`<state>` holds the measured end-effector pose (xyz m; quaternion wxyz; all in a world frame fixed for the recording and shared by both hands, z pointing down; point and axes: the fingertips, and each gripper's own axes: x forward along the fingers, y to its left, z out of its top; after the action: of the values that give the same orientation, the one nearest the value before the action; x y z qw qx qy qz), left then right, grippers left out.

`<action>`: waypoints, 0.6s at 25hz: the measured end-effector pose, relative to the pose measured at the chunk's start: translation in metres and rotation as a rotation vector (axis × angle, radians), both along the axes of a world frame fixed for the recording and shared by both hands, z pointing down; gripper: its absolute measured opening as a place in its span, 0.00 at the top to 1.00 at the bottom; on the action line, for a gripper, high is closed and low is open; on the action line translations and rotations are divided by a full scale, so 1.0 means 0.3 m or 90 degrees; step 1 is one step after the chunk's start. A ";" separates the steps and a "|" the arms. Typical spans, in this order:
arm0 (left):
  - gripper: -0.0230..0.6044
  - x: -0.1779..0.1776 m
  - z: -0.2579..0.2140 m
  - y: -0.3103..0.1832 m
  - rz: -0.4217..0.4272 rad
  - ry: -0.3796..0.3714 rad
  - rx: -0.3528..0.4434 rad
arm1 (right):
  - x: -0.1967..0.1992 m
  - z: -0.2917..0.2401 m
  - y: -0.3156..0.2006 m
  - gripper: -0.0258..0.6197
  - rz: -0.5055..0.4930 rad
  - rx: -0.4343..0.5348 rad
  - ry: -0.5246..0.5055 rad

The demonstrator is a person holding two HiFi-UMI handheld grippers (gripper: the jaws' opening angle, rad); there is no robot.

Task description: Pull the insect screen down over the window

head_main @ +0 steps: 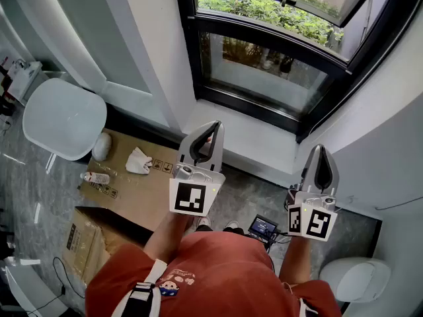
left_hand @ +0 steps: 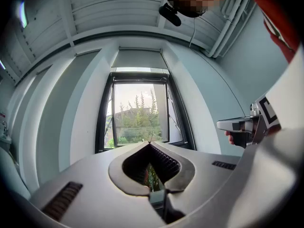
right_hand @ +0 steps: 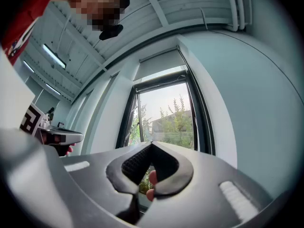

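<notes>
We are seeing smooth, matt grey plastic on the left gripper (head_main: 213,127) and the right gripper (head_main: 320,152), with ribbed black pads (left_hand: 166,161) inside. We are looking at glossy, reflecting window glass (head_main: 264,78), a dark satin window frame (head_main: 264,35), matt brown cardboard (head_main: 142,187), a polished stone-like floor (head_main: 26,190) and a red cloth shirt (head_main: 218,269).

Window frame (head_main: 187,38): black. Foliage (head_main: 264,8) behind the glass: green. Left gripper (head_main: 215,125), right gripper (head_main: 320,149): silver-grey shells, black ribbed lining, cubes with black-and-white square markers. Shirt (head_main: 218,269): rust red. Cardboard (head_main: 142,180): brown, small black print. Chair (head_main: 63,117): white. Floor (head_main: 39,193): grey, marbled with pale veins. Wall (head_main: 145,45): pale bluish white.
</notes>
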<state>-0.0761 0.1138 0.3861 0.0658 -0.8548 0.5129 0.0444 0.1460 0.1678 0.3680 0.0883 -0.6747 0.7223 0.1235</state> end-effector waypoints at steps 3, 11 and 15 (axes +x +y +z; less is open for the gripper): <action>0.96 -0.003 0.011 -0.004 -0.010 -0.002 0.007 | 0.007 0.009 0.002 0.95 -0.001 -0.002 0.001; 0.96 0.027 0.008 0.019 -0.005 0.001 0.014 | 0.038 0.002 0.030 0.95 0.005 0.005 0.001; 0.96 0.065 0.005 0.035 0.001 -0.001 0.021 | 0.060 0.011 0.040 0.95 0.006 0.010 -0.009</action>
<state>-0.0566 0.1242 0.3876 0.0800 -0.8543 0.5110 0.0518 0.1640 0.1797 0.3711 0.0978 -0.6780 0.7177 0.1249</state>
